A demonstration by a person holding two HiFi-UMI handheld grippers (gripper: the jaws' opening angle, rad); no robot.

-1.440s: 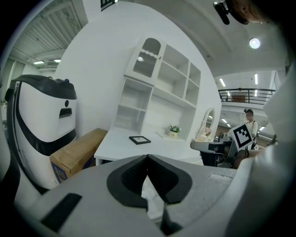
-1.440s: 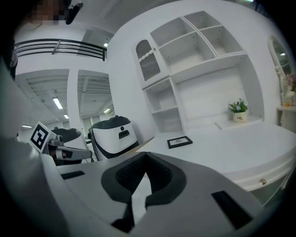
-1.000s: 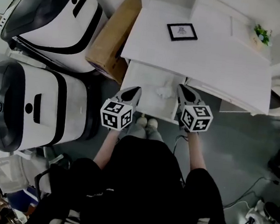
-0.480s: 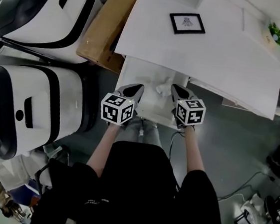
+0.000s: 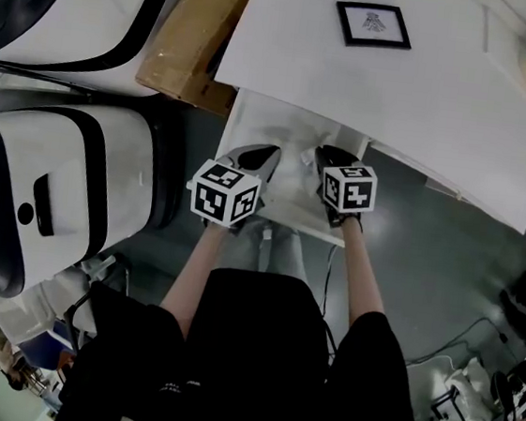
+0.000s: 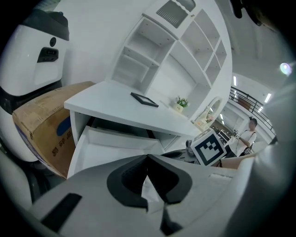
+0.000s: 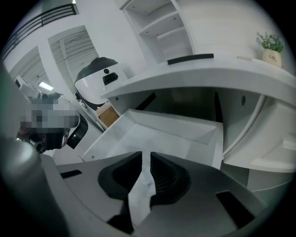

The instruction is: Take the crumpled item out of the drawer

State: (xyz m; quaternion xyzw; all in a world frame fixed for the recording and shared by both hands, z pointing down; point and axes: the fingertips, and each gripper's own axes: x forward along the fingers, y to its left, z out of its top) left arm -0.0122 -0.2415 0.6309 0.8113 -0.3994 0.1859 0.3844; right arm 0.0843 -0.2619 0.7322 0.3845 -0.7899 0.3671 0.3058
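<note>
Over the open drawer [image 5: 254, 126]: right gripper [image 7: 146, 157] jaws just easing apart, crumpled tissue [image 7: 140, 194] showing in the slit; left gripper [image 6: 148, 158] at its nine o'clock, jaws together.

- Both arms stretch out forward and down, left arm [image 5: 202, 269] and right arm [image 5: 357, 277] side by side.
- Left gripper [image 5: 268, 151] tilts downward, jaws together at the tips.
- Right gripper [image 5: 324, 153] points down more steeply. Its jaws have just been opening and sit a narrow slit apart, with crumpled paper [image 7: 141, 194] showing in the gap.
</note>
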